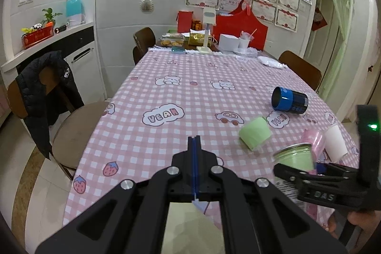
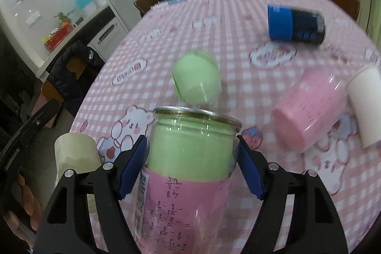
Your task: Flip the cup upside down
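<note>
My right gripper (image 2: 191, 158) is shut on a clear plastic cup (image 2: 190, 154) with a metal rim and green and pink paper inside, held above the pink checked tablecloth (image 2: 166, 39). The same cup (image 1: 295, 156) shows in the left wrist view, held by the right gripper (image 1: 316, 170). My left gripper (image 1: 194, 142) is shut and empty over the tablecloth (image 1: 166, 87). On the table lie a green cup (image 2: 196, 77), a pink cup (image 2: 307, 111), a white cup (image 2: 366, 104) and a blue-and-black cup (image 2: 295, 24), all on their sides.
A cream cup (image 2: 76, 154) stands at the table's near left edge. A chair with a black jacket (image 1: 45, 92) stands left of the table. Boxes, a lamp and a red bag (image 1: 240, 25) crowd the far end. Another chair (image 1: 300, 68) stands at the right.
</note>
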A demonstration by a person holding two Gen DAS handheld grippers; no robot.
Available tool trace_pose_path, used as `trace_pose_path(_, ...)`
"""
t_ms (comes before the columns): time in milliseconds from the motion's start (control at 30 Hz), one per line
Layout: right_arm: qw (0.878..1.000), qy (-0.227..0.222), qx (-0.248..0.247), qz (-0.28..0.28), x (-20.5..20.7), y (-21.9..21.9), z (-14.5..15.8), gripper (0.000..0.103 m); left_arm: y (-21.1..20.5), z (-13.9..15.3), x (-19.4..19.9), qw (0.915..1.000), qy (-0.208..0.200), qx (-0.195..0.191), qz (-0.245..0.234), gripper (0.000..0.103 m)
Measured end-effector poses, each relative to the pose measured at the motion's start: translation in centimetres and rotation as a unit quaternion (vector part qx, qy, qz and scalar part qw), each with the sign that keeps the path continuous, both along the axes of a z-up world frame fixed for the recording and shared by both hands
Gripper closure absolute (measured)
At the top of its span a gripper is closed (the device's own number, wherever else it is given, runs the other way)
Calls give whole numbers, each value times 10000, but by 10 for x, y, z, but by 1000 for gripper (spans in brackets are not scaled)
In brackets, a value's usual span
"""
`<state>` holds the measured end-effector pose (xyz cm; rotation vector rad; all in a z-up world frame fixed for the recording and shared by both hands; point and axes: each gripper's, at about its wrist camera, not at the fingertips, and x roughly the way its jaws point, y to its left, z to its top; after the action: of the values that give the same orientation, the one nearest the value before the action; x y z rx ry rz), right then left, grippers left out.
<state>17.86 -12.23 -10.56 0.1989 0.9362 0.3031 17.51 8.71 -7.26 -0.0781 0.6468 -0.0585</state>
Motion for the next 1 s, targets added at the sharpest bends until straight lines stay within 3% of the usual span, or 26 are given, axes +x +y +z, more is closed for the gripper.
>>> trace_pose_path(67,9996,-261,-116,12,-7,0,8,33,-1,-1,1,10000,26,-51,-8,100)
trace_pose_path(133,9984,-502,-277,-17,-13,-1,16,33,-2,-2,1,9999,97,-130,-32,83)
trace_pose_path(167,9975,-605,-350,-36,-16,-2,19,33,-3,-2,0,9998,126,-167,-5,68)
trace_pose_path(200,9969,-673,-409,-57,-18,-1,20,33,-3,-2,-1,9997,122,-215,29,64)
trace_pose_path(333,9932,-986,-606,-112,-27,-4,28,33,-4,-1,-5,9993,129,-355,11,63)
trace_pose_path(533,9843,-1475,-962,-84,-39,2,32,35,-11,2,-11,9995,137,-253,106,47)
trace_pose_path(1000,9807,-1583,-1145,33,-53,4,30,36,-26,5,-27,9999,94,-15,140,42)
